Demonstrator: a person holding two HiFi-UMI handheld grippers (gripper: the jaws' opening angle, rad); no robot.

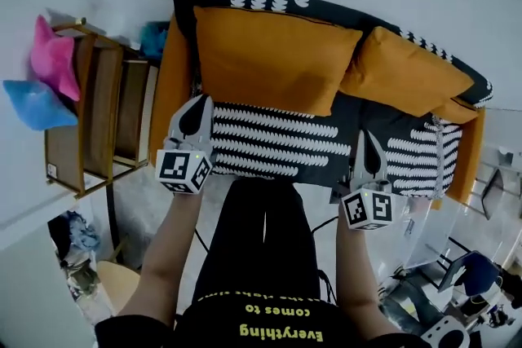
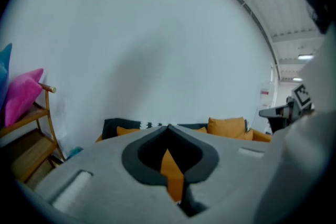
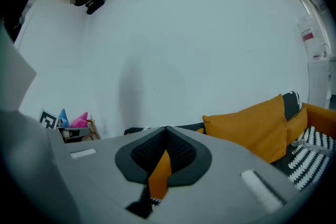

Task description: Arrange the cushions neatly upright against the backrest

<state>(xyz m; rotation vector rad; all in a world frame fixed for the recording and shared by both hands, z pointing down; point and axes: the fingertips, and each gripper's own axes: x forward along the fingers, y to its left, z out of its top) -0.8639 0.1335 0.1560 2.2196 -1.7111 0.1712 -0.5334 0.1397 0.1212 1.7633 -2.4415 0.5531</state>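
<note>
The orange cushions (image 1: 273, 57) are showing as soft, matt cloth, lying mostly smooth. The sofa (image 1: 269, 138) under them is wearing a matt black-and-white woven fabric. On the left, the shelf (image 1: 98, 114) is looking like wood with a slight sheen. The left gripper (image 1: 201, 102) and right gripper (image 1: 365, 136) are showing matt grey plastic shells and dark, finely textured pads (image 3: 181, 152).

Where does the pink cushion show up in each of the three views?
Head view: far left, above the blue cushion: pink cushion.
Left gripper view: at the left edge, about halfway down.
Right gripper view: small, lower left.
Shared landmark: the wooden shelf it sits on, visible in all three.
</note>
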